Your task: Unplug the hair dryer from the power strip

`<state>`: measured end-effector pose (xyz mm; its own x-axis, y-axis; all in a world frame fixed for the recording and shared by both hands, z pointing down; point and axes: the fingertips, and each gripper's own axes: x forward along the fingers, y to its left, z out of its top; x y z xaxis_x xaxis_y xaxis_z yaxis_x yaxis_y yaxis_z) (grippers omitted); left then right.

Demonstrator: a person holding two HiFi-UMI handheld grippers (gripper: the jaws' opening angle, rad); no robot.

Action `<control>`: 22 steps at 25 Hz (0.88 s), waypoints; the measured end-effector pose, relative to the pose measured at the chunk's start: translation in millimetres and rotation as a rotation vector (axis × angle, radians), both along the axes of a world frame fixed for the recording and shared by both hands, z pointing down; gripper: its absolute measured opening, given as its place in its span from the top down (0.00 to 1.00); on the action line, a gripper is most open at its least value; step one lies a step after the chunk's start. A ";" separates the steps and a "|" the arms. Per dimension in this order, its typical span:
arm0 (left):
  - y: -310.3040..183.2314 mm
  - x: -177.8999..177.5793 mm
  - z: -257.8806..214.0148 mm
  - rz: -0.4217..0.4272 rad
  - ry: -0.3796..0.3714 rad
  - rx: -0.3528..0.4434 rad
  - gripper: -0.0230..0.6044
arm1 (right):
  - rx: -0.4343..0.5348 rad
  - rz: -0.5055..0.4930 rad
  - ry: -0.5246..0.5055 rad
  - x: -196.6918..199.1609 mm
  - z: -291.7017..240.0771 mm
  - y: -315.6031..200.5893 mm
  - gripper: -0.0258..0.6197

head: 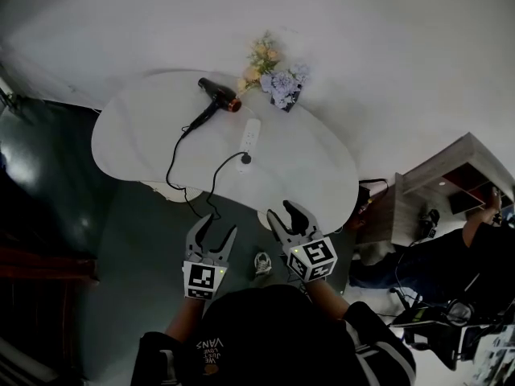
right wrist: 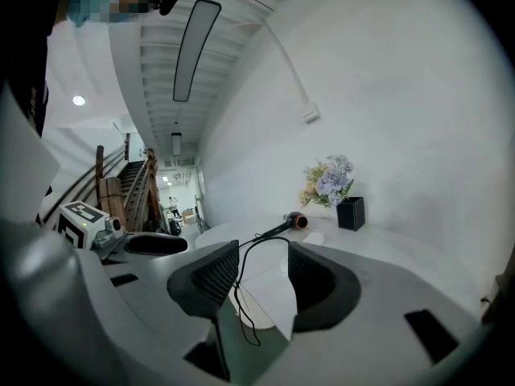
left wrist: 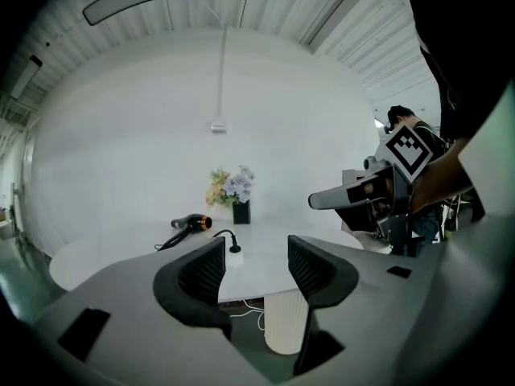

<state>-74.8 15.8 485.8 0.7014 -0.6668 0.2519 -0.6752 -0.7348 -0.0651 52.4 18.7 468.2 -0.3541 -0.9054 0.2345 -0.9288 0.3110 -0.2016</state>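
I look down on a white table (head: 306,175) with a rounded, kidney-like top. It stands on a dark glossy floor (head: 137,240) against a white wall (head: 386,47). At its far edge are pale purple and yellow flowers (head: 273,75) in a square black vase (left wrist: 241,212). A ribbed white pedestal (left wrist: 283,320) carries the top. To my right — a wooden cabinet (head: 451,175) and a person in dark clothes (head: 438,256). A small white thing (head: 262,262) lies on the floor, perhaps a shoe. Far off, a staircase (right wrist: 133,187) rises under a long ceiling light (right wrist: 195,47).
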 end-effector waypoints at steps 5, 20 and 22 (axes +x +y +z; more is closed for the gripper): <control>-33.7 30.2 23.0 -0.021 -0.034 -0.026 0.56 | -0.009 -0.081 0.020 12.5 17.2 -43.2 0.69; -110.2 75.3 66.8 -0.172 -0.109 -0.070 0.56 | -0.036 -0.304 0.086 29.8 54.6 -135.2 0.69; -116.6 78.9 70.6 -0.184 -0.114 -0.075 0.56 | -0.040 -0.324 0.094 29.2 59.0 -141.2 0.69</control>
